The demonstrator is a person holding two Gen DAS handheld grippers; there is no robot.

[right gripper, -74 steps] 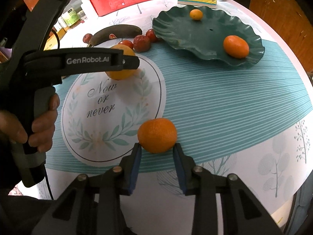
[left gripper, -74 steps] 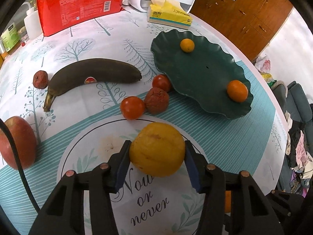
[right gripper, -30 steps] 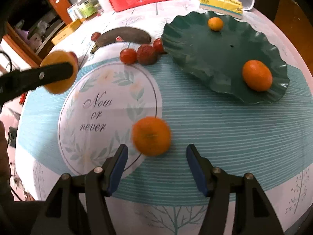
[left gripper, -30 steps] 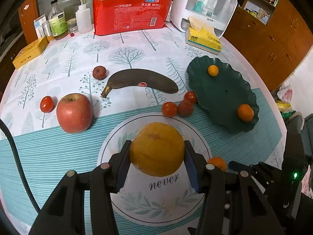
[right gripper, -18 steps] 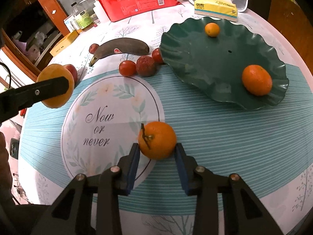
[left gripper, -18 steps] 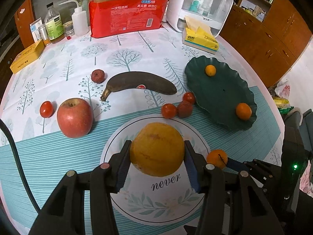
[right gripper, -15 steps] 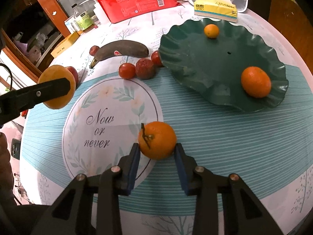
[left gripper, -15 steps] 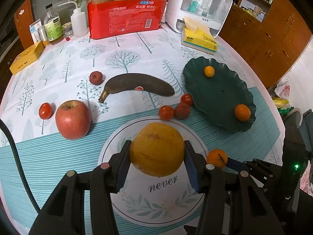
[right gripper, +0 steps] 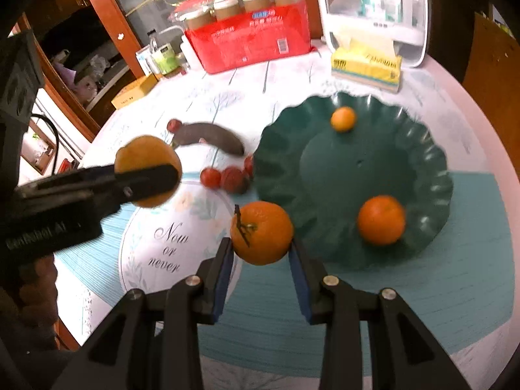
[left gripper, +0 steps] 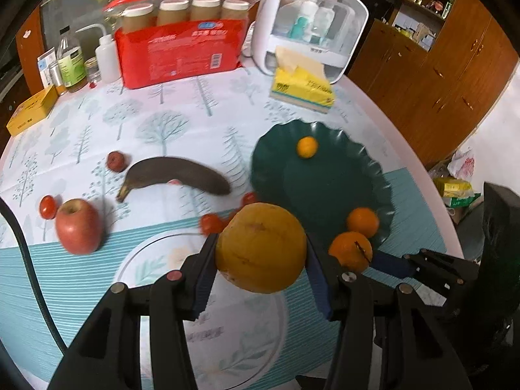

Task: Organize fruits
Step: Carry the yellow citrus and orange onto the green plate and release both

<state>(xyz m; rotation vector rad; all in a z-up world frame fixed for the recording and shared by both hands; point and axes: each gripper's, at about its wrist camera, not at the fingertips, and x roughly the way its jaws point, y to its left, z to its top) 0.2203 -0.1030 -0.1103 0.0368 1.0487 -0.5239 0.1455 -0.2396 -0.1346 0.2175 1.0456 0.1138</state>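
A: Step in hand — both fruits lifted, carry toward the green plate (right gripper: 432, 175). Left gripper (left gripper: 260, 260) clamps the large yellow-orange fruit (left gripper: 261, 247); right gripper (right gripper: 261, 247) has just closed on the stemmed orange (right gripper: 261, 232), pads against both its sides, clear of the counter (right gripper: 406, 292).

B: Where do they hang?

A: Orange sits just before the plate's near rim, over the striped teal band. The big fruit hangs off to the left, above the round printed mat (right gripper: 169, 227).

B: Next move, by his reckoning?

A: Likely ease each fruit over the scalloped rim and lower before letting go. The plate already holds two oranges — one at the near right (right gripper: 382, 219), a small one toward the far edge (right gripper: 343, 118) — so the open middle looks the safer spot. Round fruit may roll.

B: What can't be read?

A: Both views blur with motion. The big fruit covers part of the small red fruits (left gripper: 211, 222) by the plate's left rim in the left view; their count is unsure. The dark banana (left gripper: 177, 175) and apple (left gripper: 78, 227) lie untouched toward the counter's left. Of the person, only a dim hand at the right view's lower left edge.
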